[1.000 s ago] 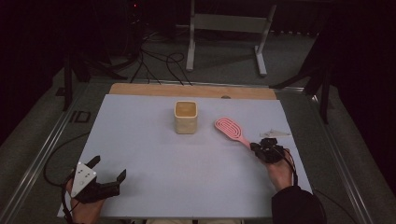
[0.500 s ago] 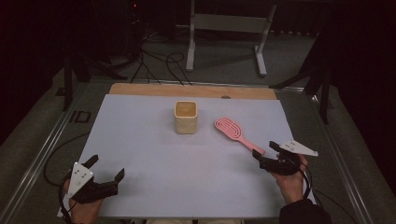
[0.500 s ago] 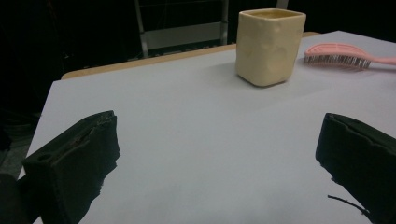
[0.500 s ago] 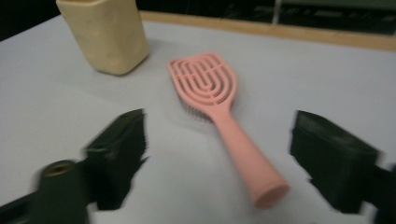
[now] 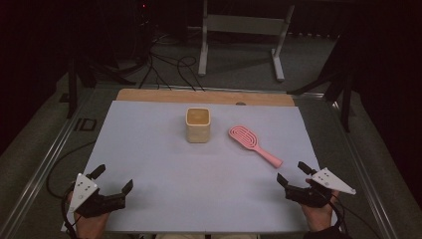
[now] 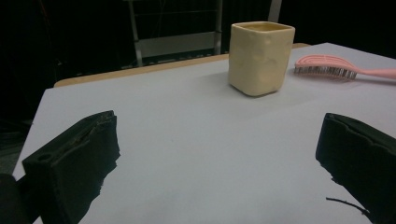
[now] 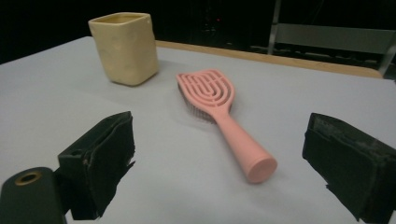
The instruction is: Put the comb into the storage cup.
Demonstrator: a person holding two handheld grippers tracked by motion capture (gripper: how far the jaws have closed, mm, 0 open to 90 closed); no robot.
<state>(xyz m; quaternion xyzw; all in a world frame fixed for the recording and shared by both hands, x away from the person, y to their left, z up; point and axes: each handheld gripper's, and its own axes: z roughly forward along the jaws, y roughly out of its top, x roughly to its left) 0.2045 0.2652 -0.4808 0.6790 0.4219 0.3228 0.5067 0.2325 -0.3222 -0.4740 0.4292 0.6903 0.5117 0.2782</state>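
On the pale table top (image 5: 164,164), seen from above, the pink hairbrush (image 5: 254,143) lies flat on its bristles to the right of the cream square cup (image 5: 198,124), near it but apart, its handle angled toward the near right corner. The right gripper (image 5: 294,174) sits just short of the handle's end, not touching it; its jaws have just been opening and stand wide apart with nothing between them. The left gripper (image 5: 113,178) rests at the near left corner, jaws apart and empty, well away from both things.

In the left gripper view, the two black jaws stand apart over bare table, with the cup (image 6: 261,57) upright farther off and the brush (image 6: 336,69) lying just beyond it to the side.

In the right gripper view, the brush (image 7: 219,116) lies free on the table, its handle end pointing between the open jaws but clear of both, and the cup (image 7: 125,46) stands behind it, seemingly empty.

To my eye the brush looks set down and let go beside the cup. If it is meant to end up standing in the cup, that part is not done.
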